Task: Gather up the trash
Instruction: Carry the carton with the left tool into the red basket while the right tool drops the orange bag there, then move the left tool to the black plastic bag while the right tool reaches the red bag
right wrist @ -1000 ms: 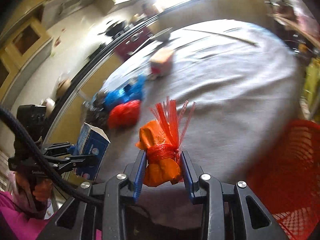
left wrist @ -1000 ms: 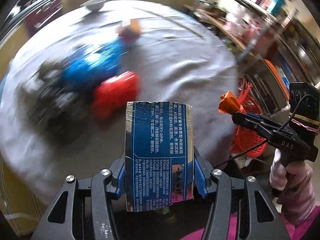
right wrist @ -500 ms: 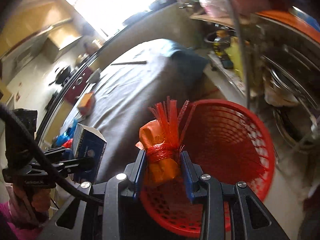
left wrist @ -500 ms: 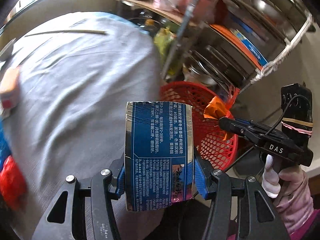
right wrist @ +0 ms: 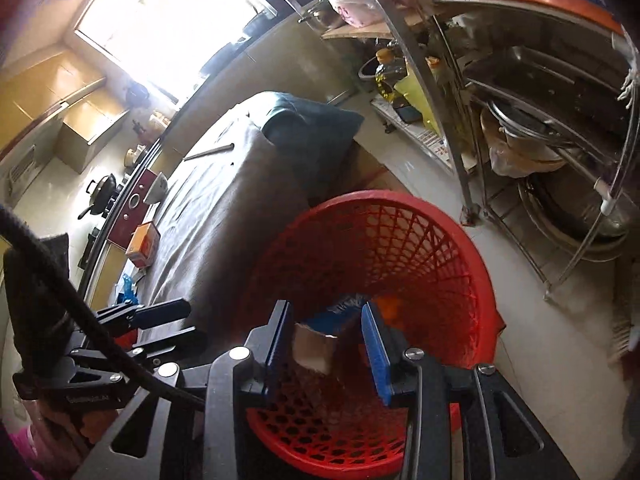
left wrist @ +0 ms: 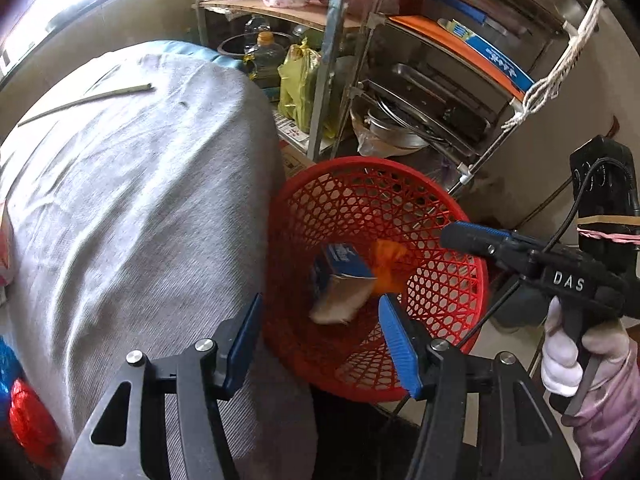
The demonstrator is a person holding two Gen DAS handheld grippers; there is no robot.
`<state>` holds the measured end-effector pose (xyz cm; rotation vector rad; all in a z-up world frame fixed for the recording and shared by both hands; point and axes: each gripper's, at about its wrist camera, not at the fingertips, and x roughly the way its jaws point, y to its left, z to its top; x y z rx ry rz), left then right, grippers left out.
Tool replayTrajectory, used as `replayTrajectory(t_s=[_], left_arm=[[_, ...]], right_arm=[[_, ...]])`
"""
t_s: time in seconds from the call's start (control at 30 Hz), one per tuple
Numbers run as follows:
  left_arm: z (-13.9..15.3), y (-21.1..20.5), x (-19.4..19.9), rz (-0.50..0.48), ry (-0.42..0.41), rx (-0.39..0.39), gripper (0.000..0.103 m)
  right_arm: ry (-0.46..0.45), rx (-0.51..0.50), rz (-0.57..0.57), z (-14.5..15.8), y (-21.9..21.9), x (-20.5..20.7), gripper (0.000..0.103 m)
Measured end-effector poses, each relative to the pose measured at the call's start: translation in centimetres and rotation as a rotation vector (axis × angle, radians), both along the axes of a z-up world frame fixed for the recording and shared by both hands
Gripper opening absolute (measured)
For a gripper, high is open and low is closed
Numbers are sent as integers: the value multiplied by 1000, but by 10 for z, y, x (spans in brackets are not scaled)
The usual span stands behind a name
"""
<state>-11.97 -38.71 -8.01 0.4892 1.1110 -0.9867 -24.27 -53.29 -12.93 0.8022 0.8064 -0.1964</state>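
Down in the red mesh basket (left wrist: 440, 292) (right wrist: 400, 240), which stands on the floor beside the table, a blue carton (left wrist: 340, 276) (right wrist: 316, 344) tumbles, blurred. An orange bag (left wrist: 386, 264) (right wrist: 388, 304) drops right next to it. My left gripper (left wrist: 320, 332) hovers over the basket with its jaws opening and nothing pressed between the blue pads. My right gripper (right wrist: 326, 328) hangs above the basket as well, jaws opening, pads clear of the bag. In the left wrist view the right gripper (left wrist: 452, 238) reaches in from the right, held by a white-gloved hand.
The grey-clothed table (left wrist: 140, 200) lies left of the basket, with a thin stick (left wrist: 88, 98) at its far end and red and blue wrappers (left wrist: 28, 420) near its front corner. An orange box (right wrist: 144, 246) sits further along. A metal rack (left wrist: 440, 92) with pans stands behind.
Both grippers swung from over the table to above the red basket. The left let go of the blue carton and the right let go of the orange bag; both now fall inside.
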Motion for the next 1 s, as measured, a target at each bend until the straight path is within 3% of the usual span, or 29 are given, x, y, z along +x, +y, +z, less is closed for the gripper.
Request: replayTrajectory(t_s=[0.23,0.5,0.8,0.87,1.0], left_arm=[[18,47,5,85,-16,-33,63],[44,132,2,224,-91,-83,63],[70,283,32,603,-195,-109,64],[76,315,42,697,-218,-121,72],[79,367,63,867,-229,-160,74]], right_arm=[[-25,-42,24,15,9,14,43],[-91,-97,157,49,52,57,43],[-126,-110,422,74,145,135,46],[-132,-80,487,75,169,153,46],[-134,-35,584,74,213,180,47]])
